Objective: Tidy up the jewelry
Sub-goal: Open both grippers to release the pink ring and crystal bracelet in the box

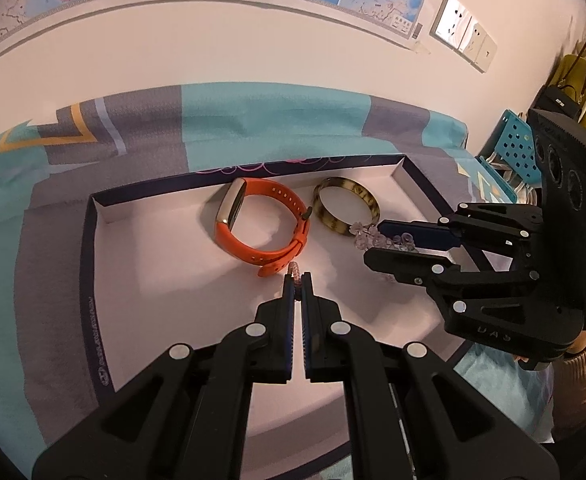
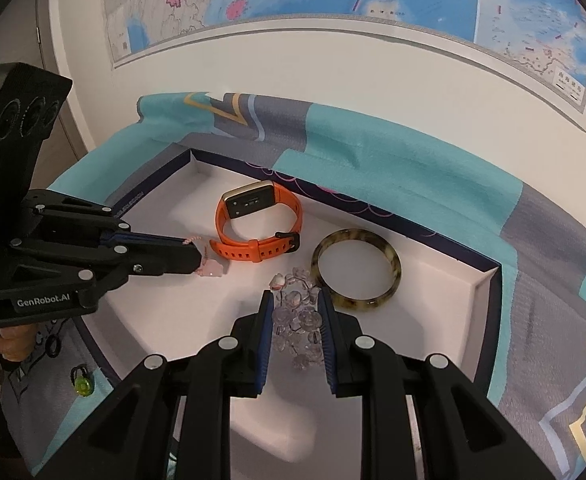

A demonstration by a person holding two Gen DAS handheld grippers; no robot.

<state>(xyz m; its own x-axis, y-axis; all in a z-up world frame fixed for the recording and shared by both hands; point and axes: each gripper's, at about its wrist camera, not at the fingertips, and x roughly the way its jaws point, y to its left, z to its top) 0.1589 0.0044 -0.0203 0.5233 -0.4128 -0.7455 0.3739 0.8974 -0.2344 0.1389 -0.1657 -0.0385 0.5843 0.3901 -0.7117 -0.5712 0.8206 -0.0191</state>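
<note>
The orange watch [image 2: 253, 224] and mottled bangle [image 2: 357, 272] already lie in the tray [image 2: 481, 284]. My left gripper [image 1: 297, 280] is clenched on a pink charm string [image 2: 209, 266], while my right gripper's [image 2: 296, 304] fingers straddle the clear bead bracelet [image 2: 299, 320] without closing; both pieces are still to be placed.

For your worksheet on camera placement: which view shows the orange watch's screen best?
The right wrist view: the orange watch faces it, dark screen plainly visible. The left wrist view shows the watch edge-on, only its pale metal side.
</note>
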